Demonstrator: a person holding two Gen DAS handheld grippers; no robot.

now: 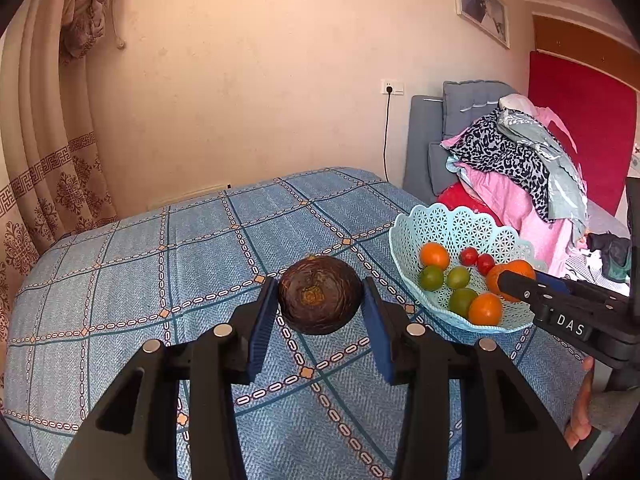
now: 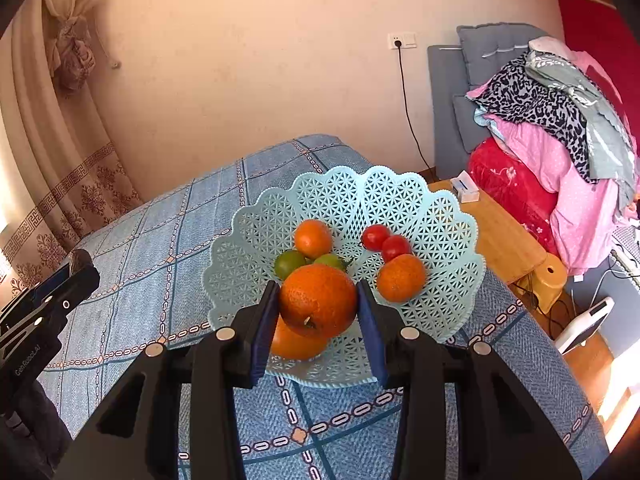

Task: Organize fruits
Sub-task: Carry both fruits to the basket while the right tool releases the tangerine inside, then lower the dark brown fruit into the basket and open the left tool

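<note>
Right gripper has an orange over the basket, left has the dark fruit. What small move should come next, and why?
Probably lower the right gripper a little and open it. Its orange is gripped above the basket, over the other fruit, so release finishes that placement. The left gripper holds the dark fruit over the bedspread, and can follow.

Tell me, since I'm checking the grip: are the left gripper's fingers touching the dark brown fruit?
Cannot tell. In the left wrist view the left gripper flanks the dark brown fruit; its fingers look close against it, but no view shows contact plainly.
</note>
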